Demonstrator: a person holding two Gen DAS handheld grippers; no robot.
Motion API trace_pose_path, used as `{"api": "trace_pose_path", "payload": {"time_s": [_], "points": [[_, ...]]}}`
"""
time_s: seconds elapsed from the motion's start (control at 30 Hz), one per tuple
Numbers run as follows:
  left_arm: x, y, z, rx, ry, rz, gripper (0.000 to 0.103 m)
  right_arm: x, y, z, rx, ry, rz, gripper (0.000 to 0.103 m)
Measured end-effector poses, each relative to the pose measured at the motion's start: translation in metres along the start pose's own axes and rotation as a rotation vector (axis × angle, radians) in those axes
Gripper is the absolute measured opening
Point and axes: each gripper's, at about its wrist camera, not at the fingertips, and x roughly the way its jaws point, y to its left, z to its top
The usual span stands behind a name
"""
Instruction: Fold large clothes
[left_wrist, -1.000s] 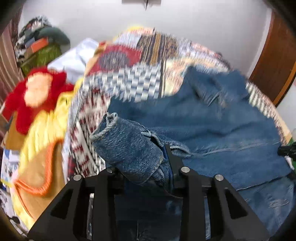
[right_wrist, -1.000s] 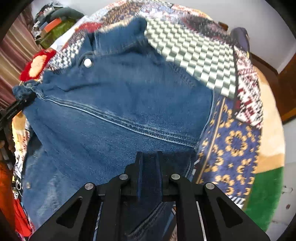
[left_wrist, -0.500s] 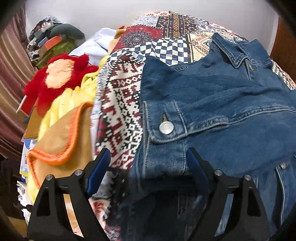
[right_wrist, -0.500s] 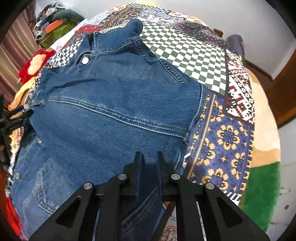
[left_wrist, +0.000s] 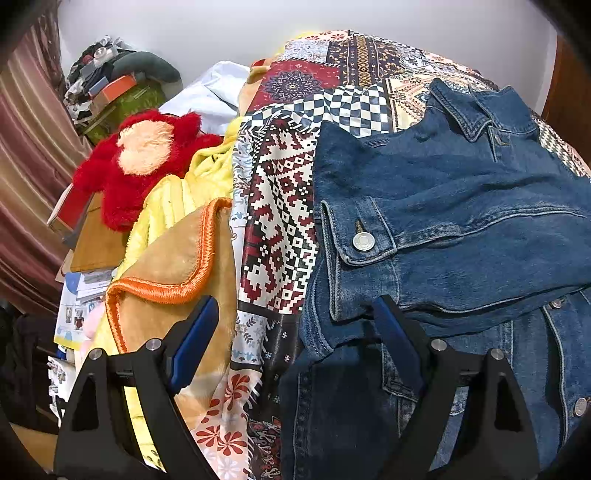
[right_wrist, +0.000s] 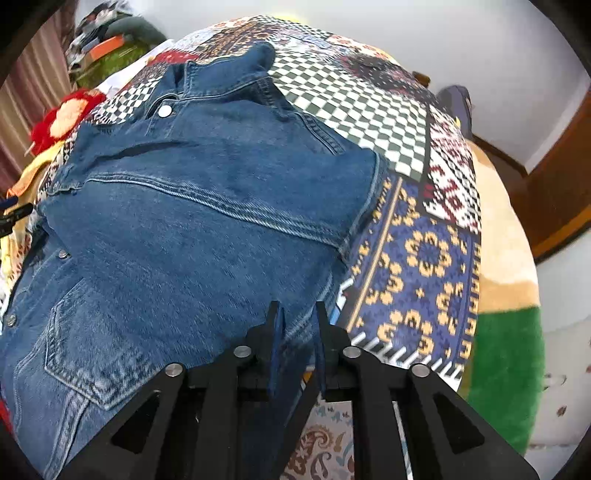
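A blue denim jacket (left_wrist: 461, 229) lies folded on a patchwork bedspread (left_wrist: 280, 199), collar at the far end, a buttoned sleeve cuff (left_wrist: 360, 232) lying across its near left edge. My left gripper (left_wrist: 295, 325) is open and empty, jaws wide apart over the jacket's left edge and the bedspread. In the right wrist view the jacket (right_wrist: 207, 221) fills the left and middle. My right gripper (right_wrist: 297, 317) is at the jacket's near right edge, jaws slightly apart with denim between them; the grip looks loosened.
A red and peach plush toy (left_wrist: 144, 158), a yellow blanket (left_wrist: 177, 199) and a tan blanket with orange trim (left_wrist: 173, 258) lie left of the jacket. Piled boxes and clothes (left_wrist: 114, 88) stand at the far left by a curtain. A green-and-beige blanket (right_wrist: 506, 332) covers the bed's right edge.
My left gripper has let go of the sleeve cuff, opened wide and drawn back. The jacket has settled flat. My right gripper's jaws have parted slightly.
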Motion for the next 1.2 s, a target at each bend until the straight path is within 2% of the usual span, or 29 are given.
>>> {"api": "trace_pose_path", "payload": {"time_s": [0.07, 0.1, 0.13, 0.27, 0.33, 0.5, 0.67, 0.8, 0.87, 0.9, 0.97, 1.0, 1.03, 1.07, 1.1, 1.17, 1.2], "points": [[-0.001, -0.002, 0.0, 0.002, -0.002, -0.007, 0.086, -0.001, -0.004, -0.006, 0.019, 0.008, -0.055, 0.05], [-0.001, -0.004, 0.0, 0.004, -0.005, -0.009, 0.086, -0.003, -0.009, -0.009, 0.032, -0.003, -0.113, 0.076], [-0.002, -0.005, 0.001, 0.004, -0.009, -0.014, 0.086, -0.006, -0.016, -0.012, 0.05, -0.013, -0.136, 0.086], [0.0, -0.009, 0.01, 0.001, -0.015, -0.042, 0.086, -0.006, -0.042, -0.013, 0.156, 0.046, -0.006, 0.086], [0.001, -0.01, 0.018, 0.001, -0.022, -0.049, 0.086, -0.011, -0.049, -0.007, 0.189, 0.022, 0.035, 0.086], [0.018, -0.006, 0.048, -0.034, -0.011, -0.123, 0.089, -0.018, -0.057, 0.024, 0.225, -0.033, 0.135, 0.086], [0.055, 0.001, 0.079, -0.101, 0.07, -0.244, 0.088, 0.001, -0.056, 0.06, 0.212, -0.02, 0.172, 0.086], [0.082, -0.001, 0.097, -0.107, 0.116, -0.296, 0.088, 0.027, -0.06, 0.075, 0.216, 0.014, 0.182, 0.086], [0.092, -0.003, 0.105, -0.104, 0.123, -0.311, 0.081, 0.038, -0.064, 0.077, 0.232, 0.025, 0.199, 0.085], [0.097, -0.003, 0.107, -0.106, 0.13, -0.319, 0.079, 0.043, -0.067, 0.079, 0.248, 0.027, 0.221, 0.083], [0.108, -0.003, 0.112, -0.125, 0.146, -0.337, 0.067, 0.054, -0.073, 0.08, 0.28, 0.04, 0.264, 0.074], [0.114, -0.003, 0.113, -0.136, 0.153, -0.34, 0.062, 0.061, -0.077, 0.081, 0.306, 0.057, 0.297, 0.066], [0.119, -0.002, 0.114, -0.148, 0.16, -0.341, 0.051, 0.066, -0.08, 0.081, 0.331, 0.067, 0.331, 0.06], [0.125, -0.002, 0.114, -0.158, 0.168, -0.343, 0.047, 0.071, -0.083, 0.082, 0.366, 0.067, 0.374, 0.058], [0.128, -0.002, 0.115, -0.166, 0.166, -0.348, 0.045, 0.073, -0.085, 0.083, 0.382, 0.061, 0.396, 0.049], [0.13, -0.004, 0.115, -0.171, 0.165, -0.373, 0.03, 0.077, -0.087, 0.085, 0.396, 0.063, 0.401, 0.035], [0.13, -0.007, 0.115, -0.166, 0.165, -0.374, 0.028, 0.078, -0.088, 0.087, 0.399, 0.06, 0.405, 0.026]]}}
